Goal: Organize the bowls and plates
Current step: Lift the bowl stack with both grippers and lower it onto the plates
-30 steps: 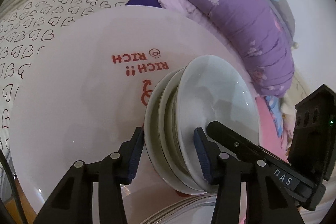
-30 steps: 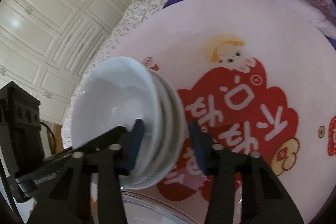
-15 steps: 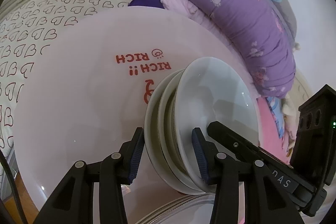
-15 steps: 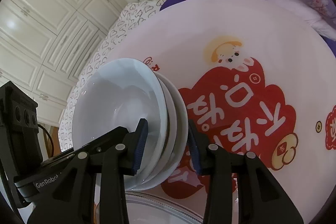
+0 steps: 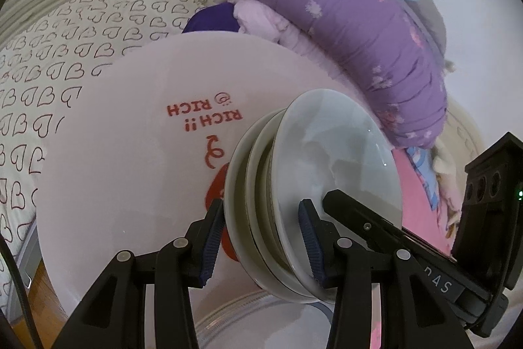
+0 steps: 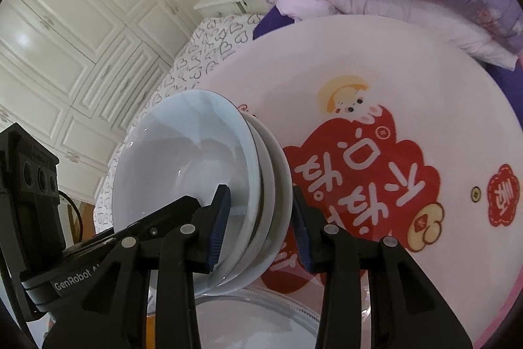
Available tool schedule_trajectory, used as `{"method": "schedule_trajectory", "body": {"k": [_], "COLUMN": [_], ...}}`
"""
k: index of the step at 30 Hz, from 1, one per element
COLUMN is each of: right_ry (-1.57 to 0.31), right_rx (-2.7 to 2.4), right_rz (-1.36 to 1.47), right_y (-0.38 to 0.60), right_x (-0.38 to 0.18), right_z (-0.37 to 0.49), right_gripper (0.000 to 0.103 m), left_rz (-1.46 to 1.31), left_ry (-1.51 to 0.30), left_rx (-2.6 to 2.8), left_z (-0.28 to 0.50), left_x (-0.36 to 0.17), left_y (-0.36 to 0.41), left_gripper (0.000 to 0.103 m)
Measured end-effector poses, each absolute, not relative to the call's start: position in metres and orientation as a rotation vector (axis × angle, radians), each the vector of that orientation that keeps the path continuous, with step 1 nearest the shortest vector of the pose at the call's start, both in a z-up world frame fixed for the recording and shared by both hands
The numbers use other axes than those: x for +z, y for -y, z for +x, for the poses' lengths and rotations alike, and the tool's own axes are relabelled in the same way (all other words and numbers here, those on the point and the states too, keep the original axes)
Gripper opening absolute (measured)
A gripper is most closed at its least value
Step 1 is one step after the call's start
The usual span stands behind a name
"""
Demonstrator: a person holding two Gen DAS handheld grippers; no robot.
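- Bowls (image 5: 313,195) sit nested in one stack, and you hold that stack tipped up on its edge, above the round table (image 5: 124,159) with red print
- Your left gripper (image 5: 260,242) pinches one side of the stack's rim, with one blue pad on the back of the outer bowl and one pad inside the top bowl
- Your right gripper (image 6: 260,226) pinches the other side of the same rim the same way, so both are squeezed shut on the bowls
- The bowls look hard, shiny and smooth, so I think they can slip and can break if they fall
- The stack is likely heavy for one pinch, so keep both grips on the rim, one on each side
- The bowls are only nested, so I think a big tilt could let them slide apart
- A clear dish (image 6: 261,313) lies just below the stack, and it may get bumped if you go down fast
- Compared with a second ago, the stack looks bigger and closer in both views, and the table's red print has slid a bit
- The grip on the rim is the same as before, with no slip that I can see
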State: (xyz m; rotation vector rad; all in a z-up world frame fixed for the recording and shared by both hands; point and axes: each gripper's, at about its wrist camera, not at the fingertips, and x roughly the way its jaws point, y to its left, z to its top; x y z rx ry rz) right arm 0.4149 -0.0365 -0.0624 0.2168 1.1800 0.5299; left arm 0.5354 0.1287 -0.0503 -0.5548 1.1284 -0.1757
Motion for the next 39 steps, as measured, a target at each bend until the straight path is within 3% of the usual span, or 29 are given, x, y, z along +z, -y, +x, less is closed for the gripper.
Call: {"method": "schedule_trajectory", "body": {"k": [19, 39], "right_ry": [-1.089, -1.183], "right_rx": [0.500, 0.474], "right_rz": [0.216, 0.219], "right_y": [0.075, 0.084], "right_x": [0.004, -0.046], "right_z": [0.350, 0.281], "right_gripper": [0.037, 0.036], "left_rz": [-0.511, -0.559], "left_ry": [-1.085, -1.226], "left_rx": [-0.267, -0.238], "left_z": [0.464, 0.398], "left_x": [0.024, -0.020], "left_y": [-0.114, -0.107], "left_gripper": [0.041, 0.044]}}
